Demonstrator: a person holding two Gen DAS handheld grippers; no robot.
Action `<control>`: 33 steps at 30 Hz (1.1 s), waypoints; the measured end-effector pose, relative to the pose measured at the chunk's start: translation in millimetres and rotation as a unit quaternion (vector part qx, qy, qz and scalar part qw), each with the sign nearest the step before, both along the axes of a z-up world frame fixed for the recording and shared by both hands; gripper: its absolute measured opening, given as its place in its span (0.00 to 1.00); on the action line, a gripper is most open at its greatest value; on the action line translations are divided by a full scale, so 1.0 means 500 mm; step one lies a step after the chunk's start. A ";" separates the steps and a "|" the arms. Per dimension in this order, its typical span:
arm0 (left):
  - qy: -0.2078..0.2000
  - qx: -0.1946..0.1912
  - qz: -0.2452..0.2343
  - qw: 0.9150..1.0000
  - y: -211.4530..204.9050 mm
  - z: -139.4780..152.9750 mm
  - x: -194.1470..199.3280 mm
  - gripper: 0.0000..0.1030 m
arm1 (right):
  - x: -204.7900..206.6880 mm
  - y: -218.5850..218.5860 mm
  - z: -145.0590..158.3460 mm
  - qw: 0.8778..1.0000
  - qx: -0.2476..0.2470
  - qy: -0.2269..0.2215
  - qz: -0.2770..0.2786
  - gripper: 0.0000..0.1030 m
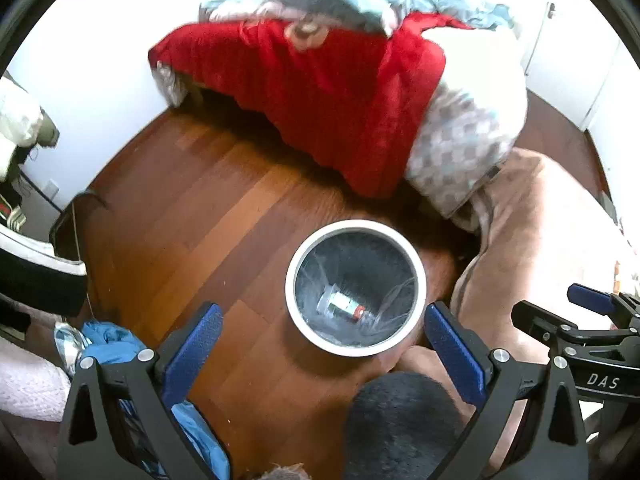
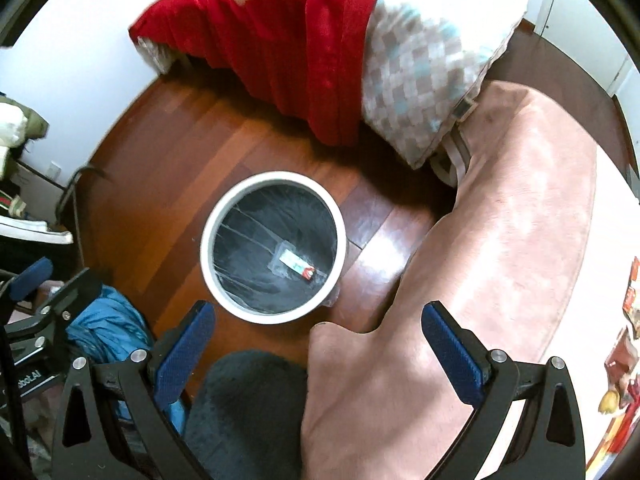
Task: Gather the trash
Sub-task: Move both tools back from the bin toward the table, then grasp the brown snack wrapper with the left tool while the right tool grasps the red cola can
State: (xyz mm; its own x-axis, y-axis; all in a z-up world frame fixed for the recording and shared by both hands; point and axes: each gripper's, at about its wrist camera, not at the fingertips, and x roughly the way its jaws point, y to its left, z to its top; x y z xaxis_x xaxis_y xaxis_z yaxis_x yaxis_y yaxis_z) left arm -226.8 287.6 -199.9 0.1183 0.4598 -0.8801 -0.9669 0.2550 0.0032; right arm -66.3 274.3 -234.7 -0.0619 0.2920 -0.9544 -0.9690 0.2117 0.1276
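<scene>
Notably, both jaws stood wide apart, empty. Left gripper hung over white bin; plastic bottle lay at bin bottom, below jaws. Right gripper hovered beside bin, over pink rug.

I see bright daylight glaring off the floor ahead of my right gripper; bedding blurs, edges bend.
</scene>
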 end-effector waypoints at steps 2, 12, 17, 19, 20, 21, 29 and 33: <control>-0.003 0.014 -0.007 1.000 -0.017 0.030 0.009 1.00 | 0.007 -0.021 0.037 1.000 0.020 0.007 -0.004 1.00; 0.004 0.063 -0.046 0.997 -0.131 0.123 0.110 1.00 | 0.082 -0.171 0.203 0.988 0.124 0.069 -0.052 1.00; 0.013 0.056 -0.099 0.993 -0.200 0.090 0.243 1.00 | 0.159 -0.287 0.231 0.981 0.143 0.089 -0.096 1.00; 0.016 0.044 -0.125 0.991 -0.228 0.061 0.310 1.00 | 0.215 -0.348 0.227 0.978 0.140 0.090 -0.129 1.00; 0.020 0.038 -0.138 0.990 -0.242 0.046 0.347 1.00 | 0.237 -0.375 0.224 0.976 0.137 0.087 -0.142 1.00; 0.024 0.030 -0.153 0.987 -0.257 0.028 0.385 1.00 | 0.270 -0.408 0.219 0.975 0.132 0.082 -0.161 1.00; 0.028 -0.039 -0.257 0.965 -0.362 -0.075 0.671 1.00 | 0.577 -0.677 0.133 0.945 0.044 0.007 -0.325 1.00; 0.010 -0.100 -0.294 0.950 -0.379 -0.111 0.797 1.00 | 0.734 -0.786 0.079 0.920 -0.004 -0.023 -0.391 1.00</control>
